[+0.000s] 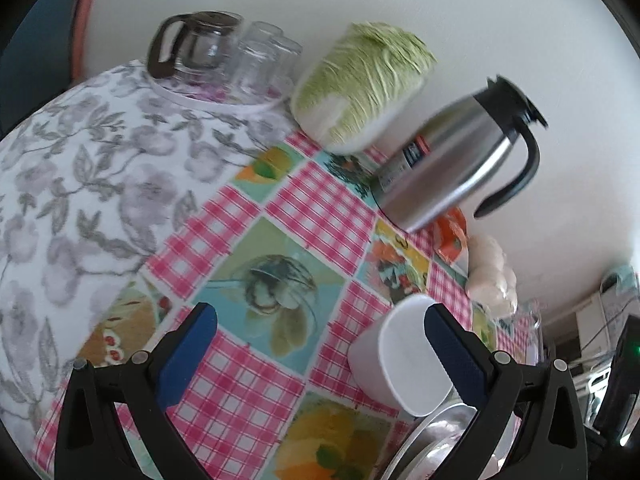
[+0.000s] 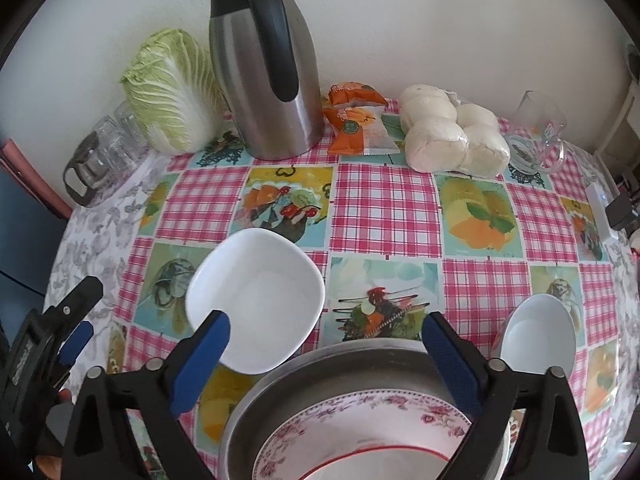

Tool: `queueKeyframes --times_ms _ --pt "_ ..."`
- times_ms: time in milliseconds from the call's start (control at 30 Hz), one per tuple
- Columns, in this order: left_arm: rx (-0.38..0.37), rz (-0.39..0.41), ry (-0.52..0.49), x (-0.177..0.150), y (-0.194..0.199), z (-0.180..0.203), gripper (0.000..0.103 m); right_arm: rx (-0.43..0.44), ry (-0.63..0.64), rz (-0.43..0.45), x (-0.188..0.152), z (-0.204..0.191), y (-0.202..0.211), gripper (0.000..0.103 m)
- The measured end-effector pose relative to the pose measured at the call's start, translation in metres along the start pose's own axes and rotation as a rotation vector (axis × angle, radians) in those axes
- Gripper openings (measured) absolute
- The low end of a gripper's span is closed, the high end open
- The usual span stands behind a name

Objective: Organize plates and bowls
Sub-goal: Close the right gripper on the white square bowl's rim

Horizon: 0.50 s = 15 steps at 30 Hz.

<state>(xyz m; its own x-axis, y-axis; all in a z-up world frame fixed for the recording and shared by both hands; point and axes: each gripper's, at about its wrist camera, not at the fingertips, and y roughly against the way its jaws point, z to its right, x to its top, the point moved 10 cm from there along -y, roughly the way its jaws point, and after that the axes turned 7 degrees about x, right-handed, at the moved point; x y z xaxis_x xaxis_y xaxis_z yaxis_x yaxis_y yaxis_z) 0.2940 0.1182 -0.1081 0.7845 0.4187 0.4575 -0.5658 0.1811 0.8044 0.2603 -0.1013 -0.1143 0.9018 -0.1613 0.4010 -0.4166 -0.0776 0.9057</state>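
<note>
Right wrist view: tabletop [image 2: 384, 200] carries most of task's things. Metal basin [image 2: 360, 364] directly under right gripper [image 2: 326, 340], flowered plate [image 2: 360, 420] already inside, red-rimmed dish nested in it — judged part-done. Square white bowl [image 2: 256, 300] loose, just ahead-left of right gripper's left finger; round white bowl [image 2: 538, 336] loose beyond its right finger — both apparently left to gather. Right gripper spread wide, nothing between fingers. Left gripper [image 1: 320, 328] also spread, empty; square white bowl touching or just beside its right finger, cannot tell which.
</note>
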Motion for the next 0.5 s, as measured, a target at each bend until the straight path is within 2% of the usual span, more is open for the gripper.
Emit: queueKeyframes --times_ms 33,100,233,367,433,500 --pt "0.001 0.005 -0.02 -0.001 -0.001 0.004 0.103 -0.005 0.002 -0.003 0.0 0.001 -0.001 0.095" --pt "0.001 0.009 -0.072 -0.004 -0.005 0.013 0.103 -0.024 0.01 -0.011 0.0 0.003 -0.006 0.086" --pt "-0.027 -0.009 -0.093 -0.011 -0.014 0.029 0.103 -0.039 0.012 -0.03 -0.001 0.006 -0.014 0.083" --pt "-0.007 -0.014 -0.144 -0.015 -0.021 0.042 0.102 -0.049 0.011 -0.049 -0.002 0.011 -0.023 0.075" --pt "-0.005 -0.022 -0.154 -0.017 -0.025 0.045 0.091 -0.052 0.013 -0.058 -0.002 0.012 -0.027 0.073" --pt "-0.007 -0.041 -0.159 -0.02 -0.031 0.048 0.087 -0.05 0.017 -0.064 -0.002 0.012 -0.03 0.072"
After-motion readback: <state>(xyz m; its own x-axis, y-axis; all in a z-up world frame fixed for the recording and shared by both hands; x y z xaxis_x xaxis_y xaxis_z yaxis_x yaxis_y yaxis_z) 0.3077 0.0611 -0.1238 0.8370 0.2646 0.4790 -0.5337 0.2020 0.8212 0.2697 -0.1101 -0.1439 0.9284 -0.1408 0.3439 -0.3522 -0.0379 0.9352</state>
